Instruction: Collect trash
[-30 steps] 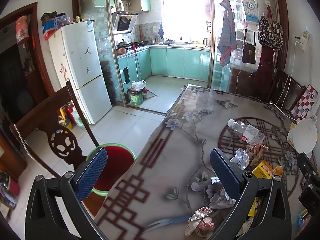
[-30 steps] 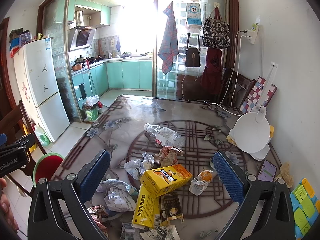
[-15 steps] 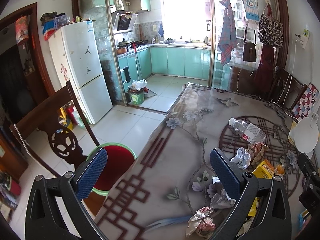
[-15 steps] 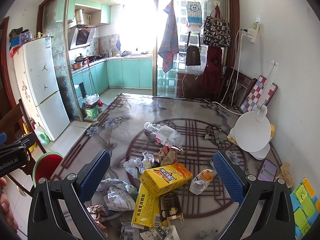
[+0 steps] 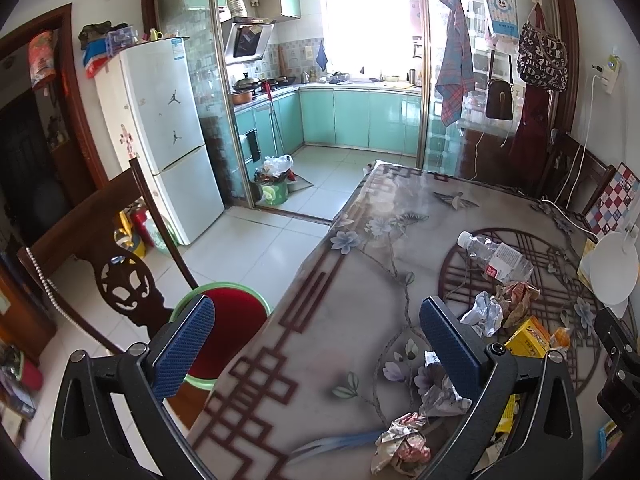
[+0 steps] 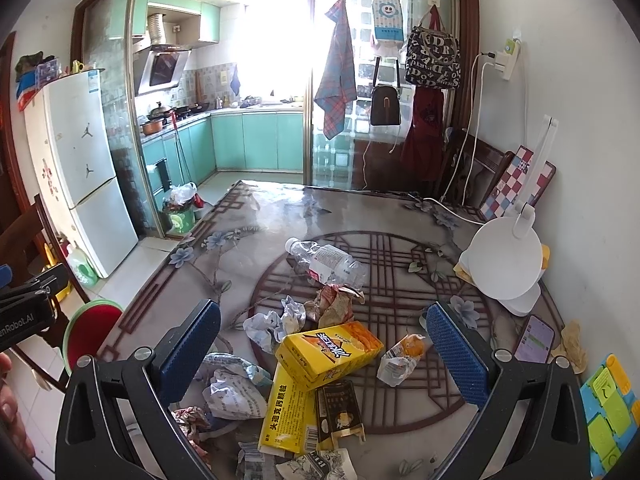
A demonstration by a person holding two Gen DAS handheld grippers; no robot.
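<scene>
Since one second ago almost nothing has moved; only the left view has slid slightly. The left gripper (image 5: 316,344) is spread wide and holds nothing, above the table's (image 5: 360,280) left edge. The right gripper (image 6: 324,350) is also spread and empty, over the trash: a yellow box (image 6: 328,354), crumpled paper (image 6: 234,394) and a plastic bottle (image 6: 326,260), gathered from the middle toward the near edge. The red bin (image 5: 234,332) stands beside the left edge, probably to receive it.

Bright daylight from the blown-out kitchen window (image 6: 276,40), glare washing across the glossy tabletop (image 6: 280,208), strong fisheye bending with dark vignetted corners, sharp focus throughout, soft shadows
</scene>
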